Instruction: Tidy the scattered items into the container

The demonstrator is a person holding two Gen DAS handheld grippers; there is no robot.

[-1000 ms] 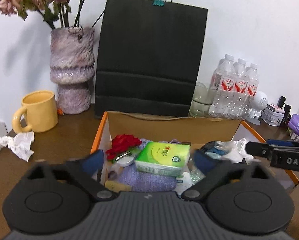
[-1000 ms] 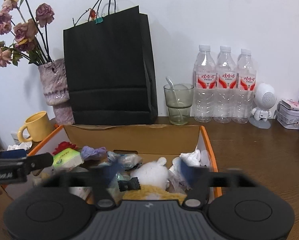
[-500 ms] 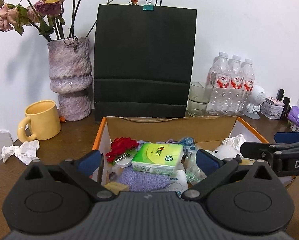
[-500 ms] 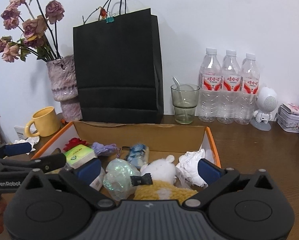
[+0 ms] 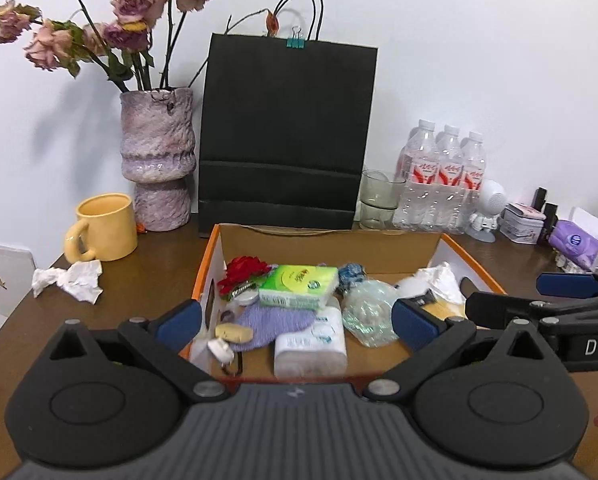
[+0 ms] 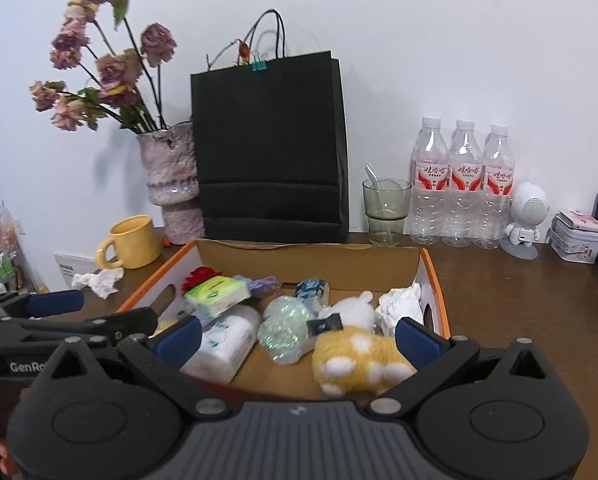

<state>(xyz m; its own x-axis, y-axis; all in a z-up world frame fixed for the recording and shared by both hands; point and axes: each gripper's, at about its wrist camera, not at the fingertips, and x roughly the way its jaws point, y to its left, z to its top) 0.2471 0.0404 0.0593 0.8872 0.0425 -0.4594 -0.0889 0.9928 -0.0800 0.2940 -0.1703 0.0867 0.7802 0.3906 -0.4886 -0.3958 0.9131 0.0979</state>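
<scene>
I have both tongs spread wide and empty: the left tongs (image 5: pixel 295 322) and the right tongs (image 6: pixel 297 334) hang over the near edge of the cardboard box (image 5: pixel 319 240), which already carries the green tissue pack (image 5: pixel 297 286), the yellow plush (image 6: pixel 359 356) and more. One crumpled tissue (image 5: pixel 69 284) lies on the tabletop (image 5: pixel 159 268) at about 10 o'clock from the left tongs, just beside the yellow mug (image 5: pixel 103 228). My worry is that reaching for it could knock the mug or clip the box's orange wall, and the soft paper may slip free.
</scene>
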